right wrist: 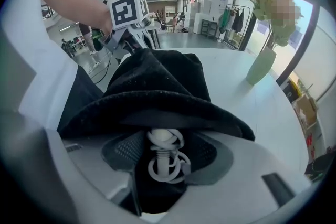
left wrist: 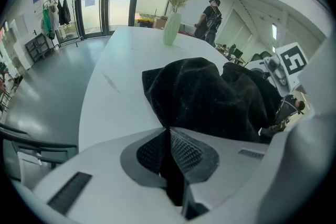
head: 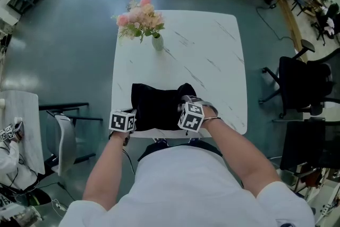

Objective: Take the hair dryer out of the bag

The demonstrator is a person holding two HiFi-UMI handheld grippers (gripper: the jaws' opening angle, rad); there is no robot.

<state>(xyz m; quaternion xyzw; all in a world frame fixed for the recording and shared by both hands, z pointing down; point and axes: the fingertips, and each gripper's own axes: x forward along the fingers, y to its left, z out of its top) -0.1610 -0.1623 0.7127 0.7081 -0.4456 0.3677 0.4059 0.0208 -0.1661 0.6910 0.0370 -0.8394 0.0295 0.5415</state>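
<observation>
Where black bag (head: 156, 106) meets near edge of table (head: 212, 61), free top beyond

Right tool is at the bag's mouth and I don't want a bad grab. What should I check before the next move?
1. Grip of left tool on bag: ok, shut on the black cloth.
2. State of right tool: ok, jaws apart at the bag's mouth.
3. Target between right jaws: ok, white coiled cord there, pads not pressing it.
4. Body of hair dryer located: cannot tell, hidden in the bag.
5. Bag supported: ok, on the table, near its front edge.
6. Clearance from vase: ok, far side, apart.
</observation>
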